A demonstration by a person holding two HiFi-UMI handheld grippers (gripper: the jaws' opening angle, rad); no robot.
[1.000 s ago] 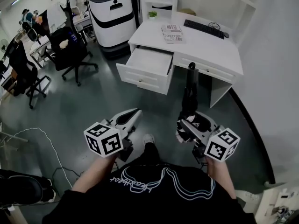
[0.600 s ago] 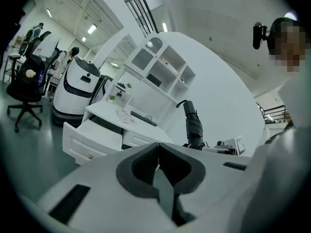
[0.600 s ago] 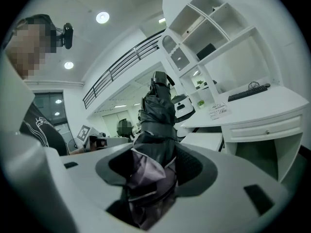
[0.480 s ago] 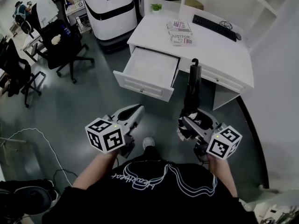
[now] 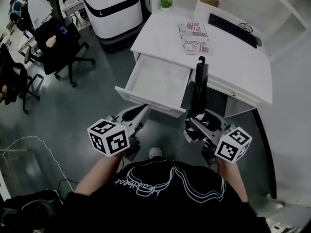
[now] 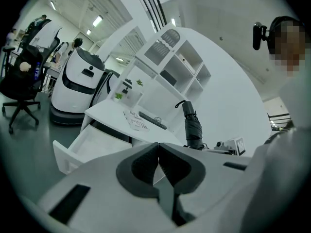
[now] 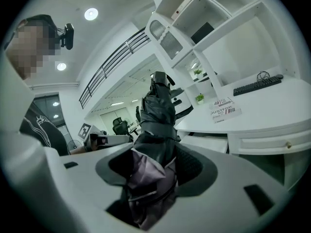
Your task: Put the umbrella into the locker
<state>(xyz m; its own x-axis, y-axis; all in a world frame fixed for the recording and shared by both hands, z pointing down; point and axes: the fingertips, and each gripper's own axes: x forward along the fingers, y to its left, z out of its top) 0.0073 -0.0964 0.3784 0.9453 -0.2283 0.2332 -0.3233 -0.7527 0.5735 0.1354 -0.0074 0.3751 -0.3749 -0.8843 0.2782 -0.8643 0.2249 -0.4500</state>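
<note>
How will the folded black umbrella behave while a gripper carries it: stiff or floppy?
Probably stiff along its shaft: the umbrella stands straight out of the right gripper. Its loose fabric bunches between the jaws, so it may slip or twist.

We see cool, even indoor light; round ceiling lamps (image 7: 90, 14) glare white in the right gripper view. The white desk (image 5: 160, 38) shines bright, the floor (image 5: 73, 106) lies dim. Both gripper views bulge and go black at their round edges.

An office is showing: keyboard (image 5: 232, 29) lying on the counter (image 5: 160, 35) beyond the right tongs (image 5: 195, 124), swivel chairs (image 5: 58, 42) standing far to their left.
</note>
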